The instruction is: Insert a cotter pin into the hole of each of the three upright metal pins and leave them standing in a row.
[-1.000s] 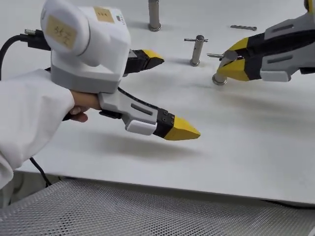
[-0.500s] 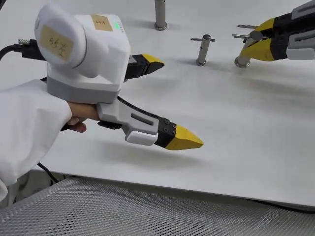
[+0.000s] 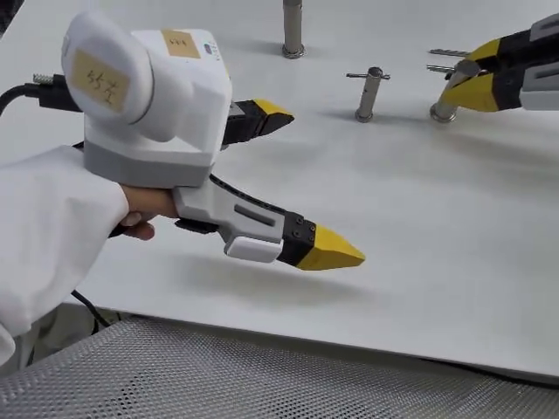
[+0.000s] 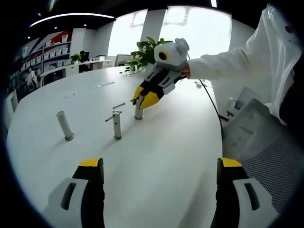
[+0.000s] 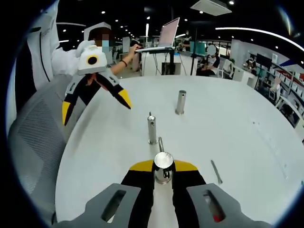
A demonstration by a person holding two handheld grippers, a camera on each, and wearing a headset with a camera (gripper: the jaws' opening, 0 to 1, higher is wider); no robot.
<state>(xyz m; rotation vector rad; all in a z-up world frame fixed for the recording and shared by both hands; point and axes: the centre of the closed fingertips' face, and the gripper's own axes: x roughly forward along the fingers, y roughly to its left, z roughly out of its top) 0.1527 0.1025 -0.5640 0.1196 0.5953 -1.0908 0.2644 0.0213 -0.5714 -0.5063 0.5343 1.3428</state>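
Three metal pins stand on the white table (image 3: pixel 419 227). The far pin (image 3: pixel 293 26) (image 4: pixel 64 126) (image 5: pixel 180 102) is bare. The middle pin (image 3: pixel 370 94) (image 4: pixel 116 124) (image 5: pixel 152 129) has a cotter pin through its top. My right gripper (image 3: pixel 458 83) (image 5: pixel 163 172) (image 4: pixel 148 95) is shut on the top of the third pin (image 3: pixel 444 106) (image 5: pixel 163 161) (image 4: pixel 138 110). That pin stands with its base on the table, and a cotter pin (image 3: pixel 439 68) (image 5: pixel 160 144) pokes out of it. My left gripper (image 3: pixel 301 183) (image 4: pixel 159 175) (image 5: pixel 92 92) hovers open over the near table with nothing between its fingers.
A loose cotter pin (image 3: pixel 445 52) (image 5: pixel 216 171) lies on the table beyond the third pin. A mesh chair seat (image 3: pixel 218 375) sits below the table's near edge. A cable (image 3: pixel 17 83) trails from the left gripper.
My right gripper has carried the third pin back and to the right, into line beside the middle pin. The left gripper has stayed put; the head camera shifted a little.
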